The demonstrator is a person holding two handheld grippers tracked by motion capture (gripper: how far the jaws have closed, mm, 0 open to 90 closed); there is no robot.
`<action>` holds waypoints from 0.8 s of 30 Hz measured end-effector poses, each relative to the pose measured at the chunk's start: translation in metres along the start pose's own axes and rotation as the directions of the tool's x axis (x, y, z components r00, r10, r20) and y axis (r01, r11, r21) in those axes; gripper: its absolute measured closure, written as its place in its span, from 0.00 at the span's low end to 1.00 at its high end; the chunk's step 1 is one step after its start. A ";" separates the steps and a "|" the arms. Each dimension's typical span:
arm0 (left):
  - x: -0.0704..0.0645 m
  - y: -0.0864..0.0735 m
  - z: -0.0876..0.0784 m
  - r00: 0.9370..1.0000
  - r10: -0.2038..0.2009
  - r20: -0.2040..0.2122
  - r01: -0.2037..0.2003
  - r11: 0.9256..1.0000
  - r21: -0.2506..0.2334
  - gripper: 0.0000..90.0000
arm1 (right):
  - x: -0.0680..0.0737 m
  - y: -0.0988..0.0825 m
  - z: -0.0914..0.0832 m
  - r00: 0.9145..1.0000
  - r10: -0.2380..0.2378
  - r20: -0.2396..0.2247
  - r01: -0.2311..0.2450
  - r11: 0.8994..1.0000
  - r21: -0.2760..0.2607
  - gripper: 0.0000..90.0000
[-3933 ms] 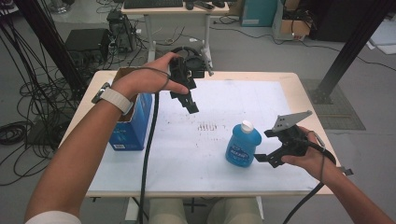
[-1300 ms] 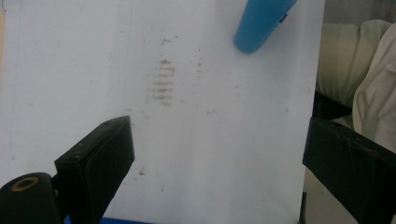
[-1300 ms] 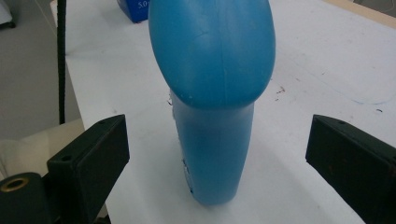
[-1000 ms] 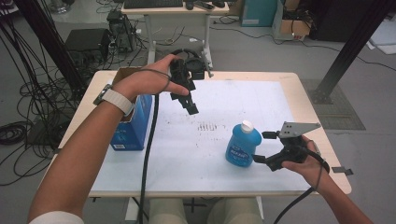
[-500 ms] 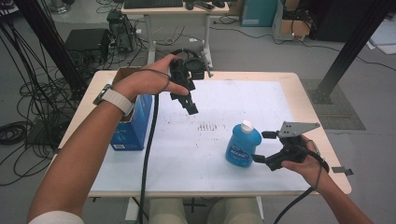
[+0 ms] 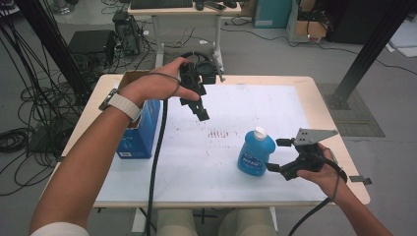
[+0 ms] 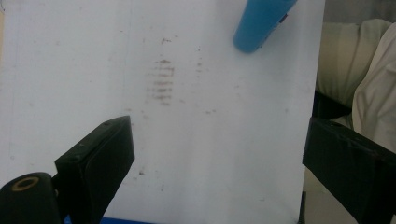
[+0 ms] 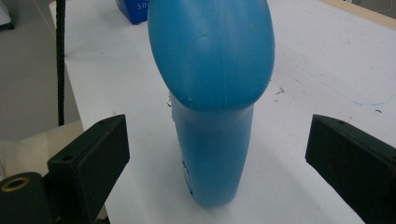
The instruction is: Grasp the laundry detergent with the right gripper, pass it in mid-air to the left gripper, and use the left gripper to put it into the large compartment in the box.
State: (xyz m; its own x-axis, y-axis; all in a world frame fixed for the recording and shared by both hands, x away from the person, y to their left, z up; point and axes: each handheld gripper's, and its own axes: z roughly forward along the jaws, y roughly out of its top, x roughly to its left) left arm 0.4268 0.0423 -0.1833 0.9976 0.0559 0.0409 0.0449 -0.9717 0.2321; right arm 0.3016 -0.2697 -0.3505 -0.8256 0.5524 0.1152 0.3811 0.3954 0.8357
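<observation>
A blue plastic bottle (image 6: 255,153) with a white cap stands upright on the white table (image 6: 196,167), right of the middle. My right gripper (image 6: 275,155) is held level just right of it, open, with its jaws either side of the bottle's near edge and not pressing on it. In the right gripper view the bottle (image 8: 212,88) rises between the wide-apart jaws of the right gripper (image 8: 219,140). My left gripper (image 6: 201,114) hangs over the far middle of the table, pointing down, open and empty. In the left gripper view the left gripper (image 7: 217,163) looks down on the bare tabletop, with the bottle (image 7: 259,21) at the top edge.
A blue cardboard box (image 6: 142,130) with open flaps stands at the table's left side, beside my left forearm. The left gripper's cable (image 6: 156,162) trails across the table to the near edge. Dark smudges (image 6: 219,132) mark the table's middle. A desk (image 6: 182,9) stands beyond, and loose cables lie on the floor.
Since the earliest frame the right gripper has sunk a little and levelled out beside the bottle. Over the last second nothing has visibly moved.
</observation>
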 end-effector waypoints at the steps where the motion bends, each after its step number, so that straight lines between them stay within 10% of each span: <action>1: 0.000 0.000 0.000 1.000 -0.001 -0.001 0.001 1.000 0.000 0.10 | 0.000 0.000 0.000 1.000 0.001 0.000 0.000 1.000 -0.002 0.07; 24: 0.000 0.000 0.000 1.000 0.002 -0.007 -0.002 1.000 0.001 0.10 | 0.000 0.000 0.001 1.000 0.002 0.001 -0.002 1.000 0.000 0.07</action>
State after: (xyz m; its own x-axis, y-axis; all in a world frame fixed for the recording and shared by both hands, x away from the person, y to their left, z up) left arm 0.4265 0.0424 -0.1835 0.9973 0.0559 0.0477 0.0434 -0.9720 0.2308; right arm 0.3016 -0.2689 -0.3507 -0.8247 0.5535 0.1164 0.3826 0.3944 0.8355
